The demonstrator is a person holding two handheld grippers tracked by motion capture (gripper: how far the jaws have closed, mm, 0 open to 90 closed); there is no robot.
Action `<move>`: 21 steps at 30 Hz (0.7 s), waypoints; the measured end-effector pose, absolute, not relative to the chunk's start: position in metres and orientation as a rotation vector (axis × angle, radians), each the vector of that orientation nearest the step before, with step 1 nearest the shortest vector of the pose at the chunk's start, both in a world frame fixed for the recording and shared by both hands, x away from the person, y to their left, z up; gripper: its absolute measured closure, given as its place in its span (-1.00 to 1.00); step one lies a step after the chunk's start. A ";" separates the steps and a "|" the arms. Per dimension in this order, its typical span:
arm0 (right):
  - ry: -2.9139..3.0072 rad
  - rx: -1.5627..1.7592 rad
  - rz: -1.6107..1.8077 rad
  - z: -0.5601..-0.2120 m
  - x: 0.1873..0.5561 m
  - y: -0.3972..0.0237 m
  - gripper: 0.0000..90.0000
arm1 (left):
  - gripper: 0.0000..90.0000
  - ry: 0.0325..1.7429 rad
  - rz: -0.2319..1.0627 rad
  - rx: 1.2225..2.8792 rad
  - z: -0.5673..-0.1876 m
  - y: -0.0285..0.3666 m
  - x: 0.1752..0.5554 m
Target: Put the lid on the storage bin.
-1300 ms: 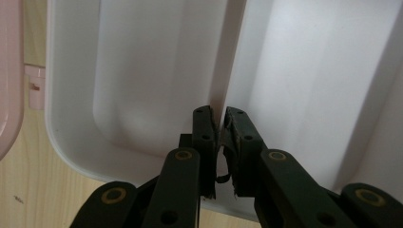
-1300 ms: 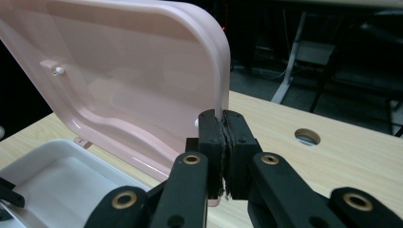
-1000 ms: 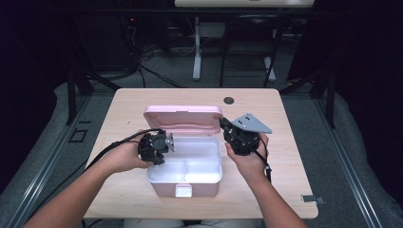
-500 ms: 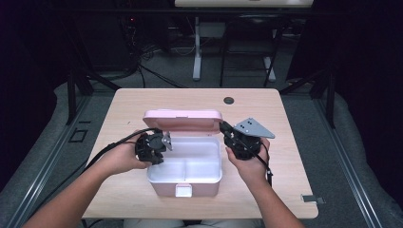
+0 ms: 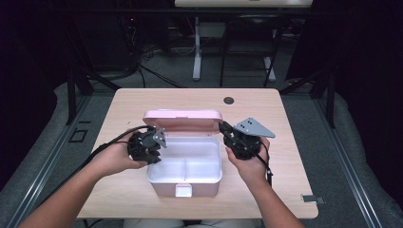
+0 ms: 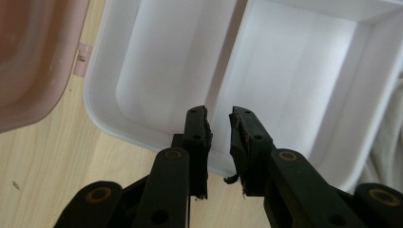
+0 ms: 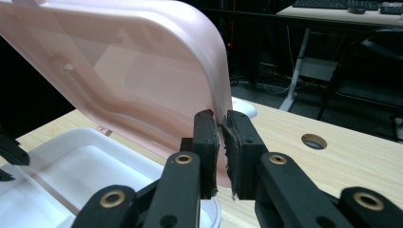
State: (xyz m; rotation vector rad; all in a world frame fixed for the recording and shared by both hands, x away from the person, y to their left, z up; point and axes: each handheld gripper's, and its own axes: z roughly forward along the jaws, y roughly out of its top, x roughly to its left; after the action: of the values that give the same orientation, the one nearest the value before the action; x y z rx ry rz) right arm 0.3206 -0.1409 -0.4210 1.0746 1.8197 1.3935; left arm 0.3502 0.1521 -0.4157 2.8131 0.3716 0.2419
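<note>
**Ana:** While the pink lunch box (image 5: 184,166) sits near the front edge of the worktop (image 5: 285,142), roughly at its middle, where is its lid?

**Ben:** Raised at the back. The lid (image 5: 183,115) stands close to upright on the far side of the white tray, and the latch tab faces the person at the front.

**Ana:** And the right claw (image 7: 222,124)?

**Ben:** It is clenched on the lid's right edge. In the right gripper view the two black pads press the pink rim from both sides, with hardly any gap between them. From above, the right claw (image 5: 227,129) meets the lid at its right end, the grey three-cornered plate on top of it.

**Ana:** What about the left claw (image 6: 219,118)?

**Ben:** Released. Its jaws have just been opening, and nothing sits between them. In the left gripper view they hang over the white tray, above the ridge that splits it into two compartments. Their pads look frayed.

**Ana:** Does the left claw touch the box?

**Ben:** From the high view the left claw (image 5: 159,137) is at the tray's left rear corner, just beside the lid's left end. Whether it brushes the rim I cannot tell; it may be just clear of it.

**Ana:** Anything in the tray?

**Ben:** Both compartments show bare white plastic.
</note>
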 end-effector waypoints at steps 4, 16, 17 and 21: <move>1.820 1.075 1.394 -0.421 0.320 -0.141 0.83 | 0.65 0.402 0.251 2.787 -0.409 0.159 0.347; 1.818 1.071 1.397 -0.420 0.319 -0.141 0.82 | 0.55 0.572 0.312 2.524 -0.412 0.196 0.342; 1.819 1.071 1.397 -0.420 0.319 -0.141 0.81 | 0.55 0.592 0.316 2.493 -0.412 0.200 0.342; 1.818 1.070 1.400 -0.420 0.318 -0.141 0.81 | 0.49 0.677 0.358 2.363 -0.411 0.212 0.341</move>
State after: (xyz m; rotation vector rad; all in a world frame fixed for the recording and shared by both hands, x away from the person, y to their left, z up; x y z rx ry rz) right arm 0.3184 -0.1405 -0.4201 1.0697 1.8180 1.3999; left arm 0.3408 0.2125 -0.4105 2.3626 0.6768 0.3583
